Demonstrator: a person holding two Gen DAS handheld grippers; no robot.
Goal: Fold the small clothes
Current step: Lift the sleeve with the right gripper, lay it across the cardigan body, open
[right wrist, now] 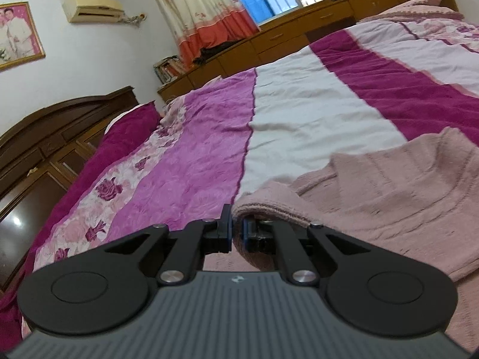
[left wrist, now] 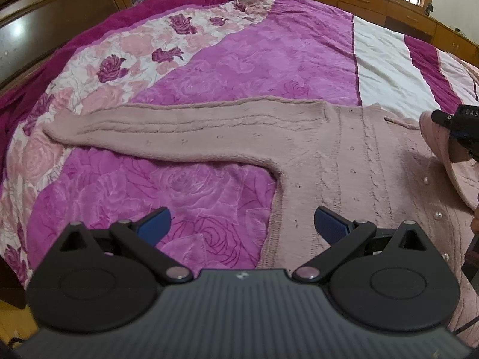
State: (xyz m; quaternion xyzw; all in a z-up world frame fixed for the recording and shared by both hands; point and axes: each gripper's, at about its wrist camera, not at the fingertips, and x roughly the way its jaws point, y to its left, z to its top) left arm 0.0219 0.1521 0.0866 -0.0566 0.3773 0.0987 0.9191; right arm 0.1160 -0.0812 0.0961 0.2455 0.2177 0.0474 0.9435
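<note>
Pink sweater flat on bed, sleeve toward 9 o'clock, left hand-held gripper open above hem, right hand-held gripper clamped on sweater edge

Sweater body past the right edge, possibly its other sleeve

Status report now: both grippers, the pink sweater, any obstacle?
Left gripper open, empty. Right gripper shut on pink sweater fold. Sleeve lies flat on bedspread. No obstacle seen.
</note>
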